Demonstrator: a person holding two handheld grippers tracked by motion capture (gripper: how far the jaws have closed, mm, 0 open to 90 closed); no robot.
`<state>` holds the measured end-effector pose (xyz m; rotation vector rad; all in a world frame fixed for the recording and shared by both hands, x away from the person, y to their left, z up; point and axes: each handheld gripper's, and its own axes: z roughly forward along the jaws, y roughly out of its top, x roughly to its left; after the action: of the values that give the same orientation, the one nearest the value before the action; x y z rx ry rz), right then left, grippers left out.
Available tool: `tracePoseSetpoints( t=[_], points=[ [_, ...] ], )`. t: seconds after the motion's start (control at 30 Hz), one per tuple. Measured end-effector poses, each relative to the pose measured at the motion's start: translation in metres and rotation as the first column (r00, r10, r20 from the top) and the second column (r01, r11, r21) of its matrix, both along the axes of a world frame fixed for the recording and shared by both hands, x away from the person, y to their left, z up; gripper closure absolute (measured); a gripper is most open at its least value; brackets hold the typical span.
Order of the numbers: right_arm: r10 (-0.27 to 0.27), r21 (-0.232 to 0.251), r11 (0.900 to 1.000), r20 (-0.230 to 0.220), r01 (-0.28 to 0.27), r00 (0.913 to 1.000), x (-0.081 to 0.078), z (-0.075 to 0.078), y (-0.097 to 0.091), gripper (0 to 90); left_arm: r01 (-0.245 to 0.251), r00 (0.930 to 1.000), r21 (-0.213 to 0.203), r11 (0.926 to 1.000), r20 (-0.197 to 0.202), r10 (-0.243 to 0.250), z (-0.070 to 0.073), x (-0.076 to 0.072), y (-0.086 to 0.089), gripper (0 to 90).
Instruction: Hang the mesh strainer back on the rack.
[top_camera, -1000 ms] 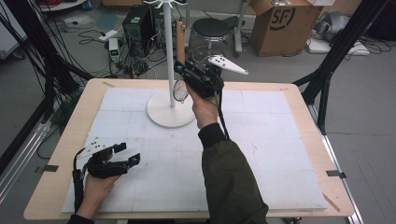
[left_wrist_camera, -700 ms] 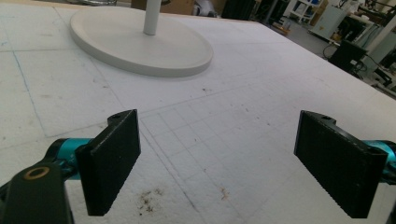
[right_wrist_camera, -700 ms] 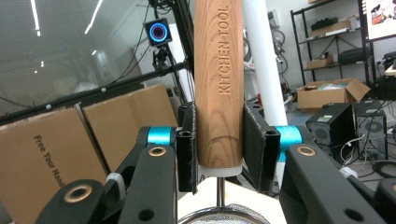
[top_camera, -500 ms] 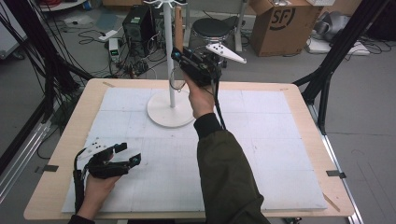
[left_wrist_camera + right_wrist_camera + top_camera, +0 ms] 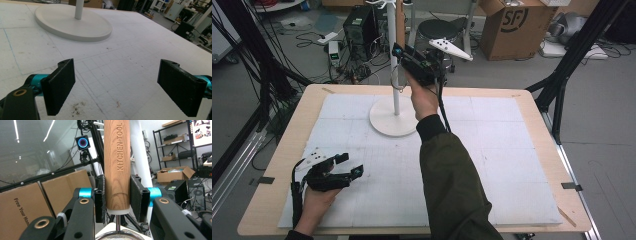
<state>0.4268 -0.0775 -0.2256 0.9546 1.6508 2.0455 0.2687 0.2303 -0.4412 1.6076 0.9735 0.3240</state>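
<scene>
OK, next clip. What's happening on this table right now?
A person works with a tool in each hand. The right tool is raised beside the white stand's pole, shut on the wooden handle of a utensil stamped KITCHEN TOOL, with a wire-mesh ring hanging below it, likely a strainer. The left tool rests low over the white foam mat near the table's front left, jaws wide open, holding nothing.

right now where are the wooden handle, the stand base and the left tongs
wooden handle (image 5: 117,170), right gripper view, on its engraved front face
stand base (image 5: 75,26), left gripper view, on the round disc's top
left tongs (image 5: 116,86), left gripper view, midway between the open jaws
</scene>
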Motion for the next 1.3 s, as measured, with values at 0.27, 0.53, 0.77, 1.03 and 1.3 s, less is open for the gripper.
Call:
tracePoseSetpoints(
  t=[0.27,0.53,0.77,1.03,1.3],
  points=[
    [-0.008,-0.006,0.9999,-0.005,0.008,1.0,0.003,-0.002,0.002,69.1,0.001,1.0,-0.002,1.0,0.001,-0.001,0.0,-0.001,0.0,15.3],
    [-0.027,-0.007,0.9996,-0.021,0.027,0.9994,0.008,-0.004,0.0,69.1,0.002,1.0,-0.005,1.0,-0.001,-0.002,0.0,0.0,-0.001,15.4],
    [-0.033,-0.015,0.9993,-0.033,0.033,0.9989,0.012,-0.004,-0.001,69.2,0.003,1.0,-0.006,1.0,-0.001,-0.003,0.0,0.0,-0.001,15.4],
    [-0.045,-0.033,0.9985,-0.041,0.043,0.9982,0.017,0.001,0.0,69.1,0.005,1.0,-0.004,1.0,0.0,-0.005,0.0,0.0,0.0,15.4],
    [-0.039,-0.032,0.9988,-0.073,0.036,0.9966,0.02,-0.004,0.001,69.1,0.004,1.0,-0.005,1.0,-0.001,-0.004,0.0,-0.001,0.0,15.3]
  ],
)
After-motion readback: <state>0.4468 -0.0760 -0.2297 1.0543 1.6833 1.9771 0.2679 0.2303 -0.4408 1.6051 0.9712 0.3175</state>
